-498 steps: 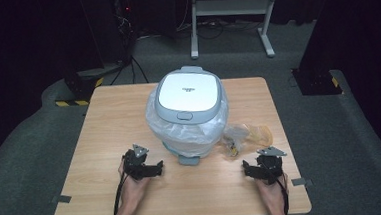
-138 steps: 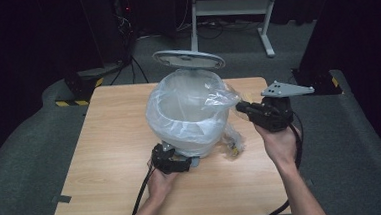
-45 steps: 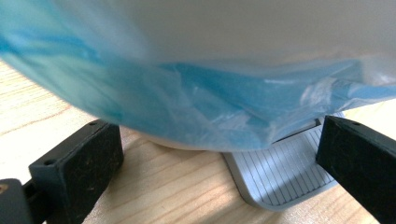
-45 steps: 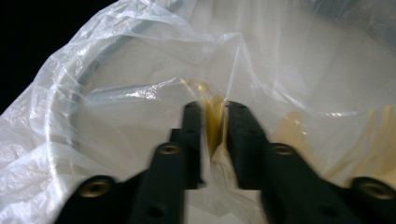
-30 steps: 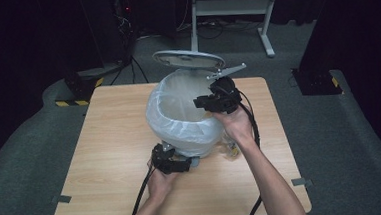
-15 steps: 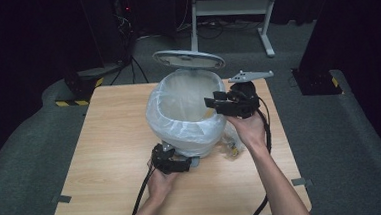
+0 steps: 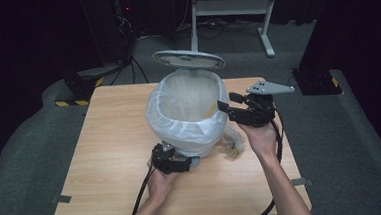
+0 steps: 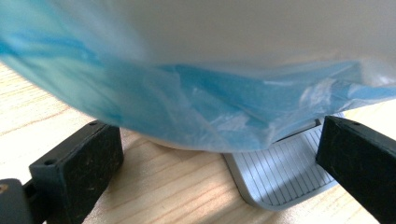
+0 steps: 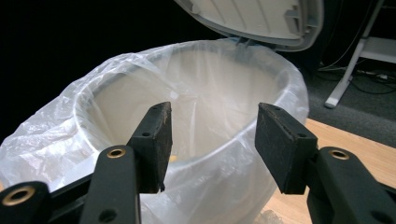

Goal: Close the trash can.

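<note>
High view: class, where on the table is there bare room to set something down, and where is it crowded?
Bare wood lies left of the pedal bin and along the table near edge. Crowded: the bin's front, with the left gripper, and the crumpled wrapper.

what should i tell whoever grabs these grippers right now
Left gripper: low at the bin's base, jaws open either side of the grey foot pedal; whether it presses the pedal cannot be told.
Right gripper: by the bin's right rim, nothing between its jaws, which have just been opening.
Bin: mid-table, lid up, clear bag liner over the rim.
A crumpled clear wrapper lies on the table beside the bin.
Left: probably bin that wrapper, then let the lid close.
</note>
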